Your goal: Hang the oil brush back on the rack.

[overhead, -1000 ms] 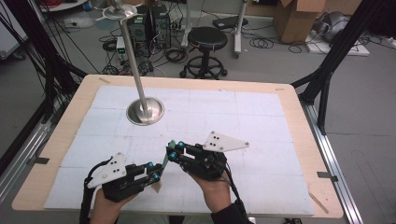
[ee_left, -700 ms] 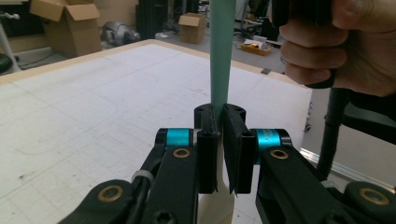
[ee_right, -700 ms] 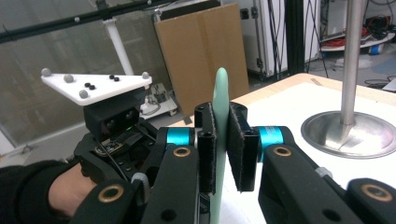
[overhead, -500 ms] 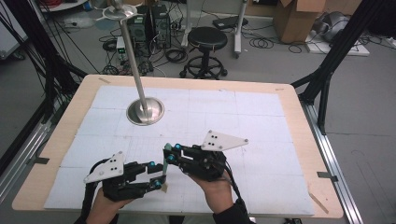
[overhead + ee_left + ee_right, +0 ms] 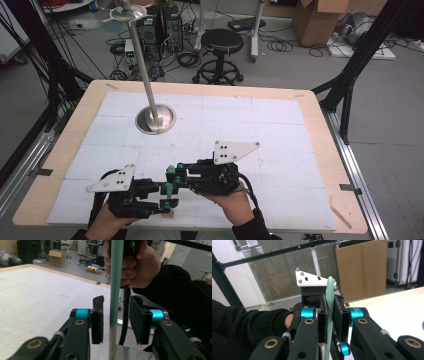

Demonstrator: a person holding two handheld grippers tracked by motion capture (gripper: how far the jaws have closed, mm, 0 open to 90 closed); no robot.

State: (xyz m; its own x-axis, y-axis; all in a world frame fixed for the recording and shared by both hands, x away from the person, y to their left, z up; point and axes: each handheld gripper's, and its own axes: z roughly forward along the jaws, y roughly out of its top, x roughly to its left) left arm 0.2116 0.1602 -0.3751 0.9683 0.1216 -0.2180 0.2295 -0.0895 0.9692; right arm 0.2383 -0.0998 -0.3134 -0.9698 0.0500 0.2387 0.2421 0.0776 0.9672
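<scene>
In the right gripper view we see the right gripper (image 5: 329, 322) with its two black pads pressed against a thin pale-green stick (image 5: 329, 315), which stands upright between them — the jaws are narrow, clamped on it. Beyond the stick sits the other gripper with its white three-cornered plate (image 5: 312, 280), held by a hand in a dark sleeve (image 5: 244, 322).

In the left gripper view the left gripper (image 5: 115, 322) stands with its jaws apart, and the same green stick (image 5: 115, 290) runs straight up through the gap, touching neither pad as far as we can tell. A black cable (image 5: 125, 315) hangs just behind it, and the person's right hand (image 5: 132, 262) grips above.

From the high view, both grippers meet nose to nose near the table's (image 5: 310, 125) front edge, the left one (image 5: 165, 197) low and level, the right one (image 5: 175, 180) just beside it and slightly farther in — the stick (image 5: 170, 186) shows as a small green piece between them. A metal stand (image 5: 155, 119) rests well apart, on the far left of the white sheet.
</scene>
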